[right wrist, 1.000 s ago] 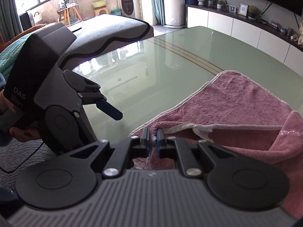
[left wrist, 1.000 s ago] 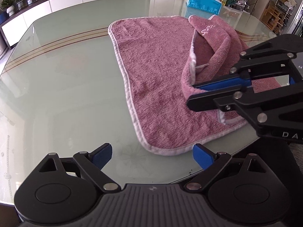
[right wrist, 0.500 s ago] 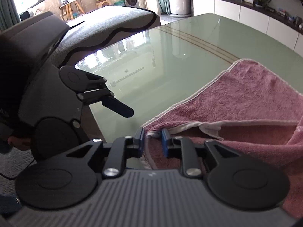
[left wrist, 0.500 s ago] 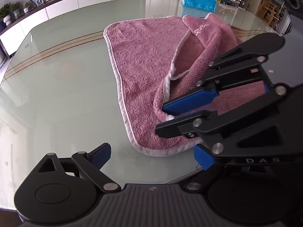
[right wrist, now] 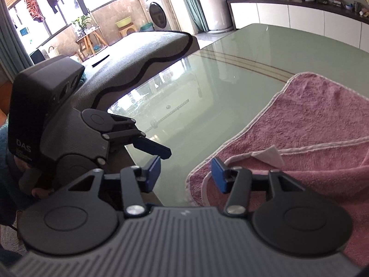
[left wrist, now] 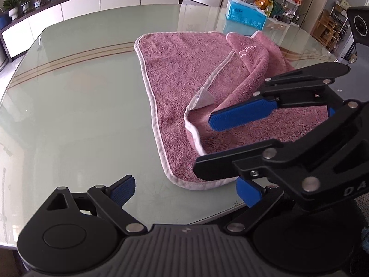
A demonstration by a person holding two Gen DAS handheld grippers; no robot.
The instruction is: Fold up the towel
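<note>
A pink towel [left wrist: 184, 69] with white edging lies on the green glass table [left wrist: 80, 115]. Its right part is folded over, and the folded corner with a white label [left wrist: 203, 98] rests on the lower layer. In the left wrist view my right gripper [left wrist: 204, 144] hovers over that corner. Its jaws are opening, and the pads [left wrist: 239, 115] press on nothing. From the right wrist view, the same gripper [right wrist: 186, 173] stands just above the towel's near edge [right wrist: 198, 177]. My left gripper [left wrist: 184, 190] is open and holds nothing, above the table's near edge beside the towel.
A blue tissue box [left wrist: 246, 15] stands at the table's far side. The table's front edge [left wrist: 207, 217] runs just under both grippers. A grey sofa [right wrist: 150, 53] sits beyond the table's left end. A hand [right wrist: 34, 184] holds the left gripper's handle.
The right gripper was shut on the towel's corner, carried it across toward the near corner, and has spread its jaws. The corner now lies on the towel. The left gripper stayed put.
</note>
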